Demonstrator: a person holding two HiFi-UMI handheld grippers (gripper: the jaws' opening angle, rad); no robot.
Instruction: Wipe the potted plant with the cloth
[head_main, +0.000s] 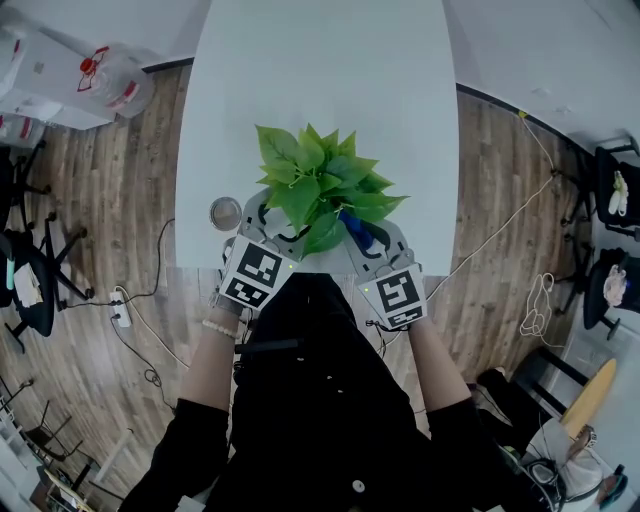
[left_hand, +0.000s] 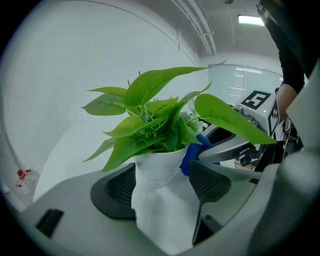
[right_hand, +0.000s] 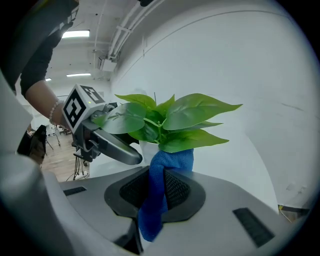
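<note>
Hold the pot (left_hand: 159, 205) firm between the left gripper (left_hand: 162, 181) jaws, closed on its white sides with a pad against each flank, to guard against tipping during the rubbing. Rely likewise on the right gripper (right_hand: 157, 189) jaws: shut tight on the blue cloth (right_hand: 172, 159), pinched mid-length, one end hanging below the pads and the other bunched up under the lowest leaves (right_hand: 192, 117), just beside the pot. Judging from that contact, take the step in hand to be the wiping itself. Do it well by sweeping each leaf lightly from stem toward tip, for fear of bending or folding such thin blades. Start with the near right leaves, then probably turn the pot with the left gripper rather than pushing the cloth through the foliage. Watch for the bunched cloth snagging a stem and dragging the whole thing over. Look to the left gripper view for the grip on the pot and for a bit of blue cloth peeping out behind it on the right; expect hardly any sign of the pot in the head view, buried there under leaves. Turn to the right gripper view for the pinch on the cloth and for the left gripper reaching in from the left. Go to the head view alone for the setting: plant (head_main: 320, 185) at the near edge of the white counter (head_main: 320, 70), both grippers close against it, a small round metal thing (head_main: 225, 213) just to its left.
</note>
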